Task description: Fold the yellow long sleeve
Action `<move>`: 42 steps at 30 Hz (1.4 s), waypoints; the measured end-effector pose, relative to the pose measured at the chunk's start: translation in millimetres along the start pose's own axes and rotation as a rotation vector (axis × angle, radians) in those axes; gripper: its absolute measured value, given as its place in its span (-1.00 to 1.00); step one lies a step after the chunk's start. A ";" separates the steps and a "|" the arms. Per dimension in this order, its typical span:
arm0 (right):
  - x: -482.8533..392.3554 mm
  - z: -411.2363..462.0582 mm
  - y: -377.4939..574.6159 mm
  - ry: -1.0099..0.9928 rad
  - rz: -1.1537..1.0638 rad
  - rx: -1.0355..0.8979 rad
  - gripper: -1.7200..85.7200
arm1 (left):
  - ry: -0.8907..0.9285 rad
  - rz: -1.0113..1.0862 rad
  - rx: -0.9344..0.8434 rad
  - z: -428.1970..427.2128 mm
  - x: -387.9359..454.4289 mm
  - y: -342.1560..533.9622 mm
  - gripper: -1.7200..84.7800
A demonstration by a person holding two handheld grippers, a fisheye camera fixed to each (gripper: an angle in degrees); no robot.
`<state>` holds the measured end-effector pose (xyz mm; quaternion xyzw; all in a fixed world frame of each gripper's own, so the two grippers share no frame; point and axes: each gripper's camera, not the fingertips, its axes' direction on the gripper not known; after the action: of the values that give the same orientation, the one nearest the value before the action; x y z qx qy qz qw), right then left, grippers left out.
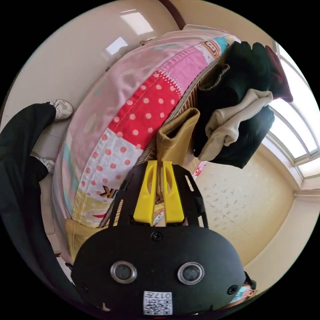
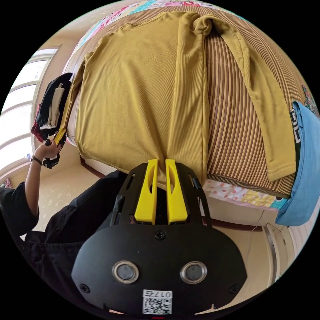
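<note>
Yellow long-sleeve shirt point(image 2: 143, 90): flat on striped mat point(image 2: 233, 126). Left gripper point(image 1: 159, 162) pinches sleeve cuff point(image 1: 176, 133); right gripper point(image 2: 161, 160) pinches hem, 6 o'clock.

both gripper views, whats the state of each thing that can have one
yellow long sleeve: spread flat on the striped mat, not yet folded
far sleeve: lying straight on the mat
left gripper: shut on a sleeve cuff
right gripper: shut on the hem
clothes pile: folded and stacked
blue garment: draped over the bed edge
</note>
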<state>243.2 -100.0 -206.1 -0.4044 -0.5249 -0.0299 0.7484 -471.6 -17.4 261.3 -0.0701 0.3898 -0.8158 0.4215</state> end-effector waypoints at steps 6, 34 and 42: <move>24.7 -14.4 3.7 -0.034 0.051 0.019 -0.89 | 0.016 0.891 -0.026 -12.8 197.1 112.4 -0.87; 193.8 -187.6 84.9 -0.726 0.989 1.237 -0.92 | -0.658 1.427 -1.265 93.6 -222.3 493.1 -0.84; -54.5 -278.0 -66.0 -0.636 -0.024 1.281 -0.91 | -0.632 1.356 -1.128 61.9 -231.1 485.0 -0.84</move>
<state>399.5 -342.0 -246.2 0.1313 -0.6365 0.3951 0.6492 9.5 -46.8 16.2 -0.2404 0.5529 -0.0294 0.7973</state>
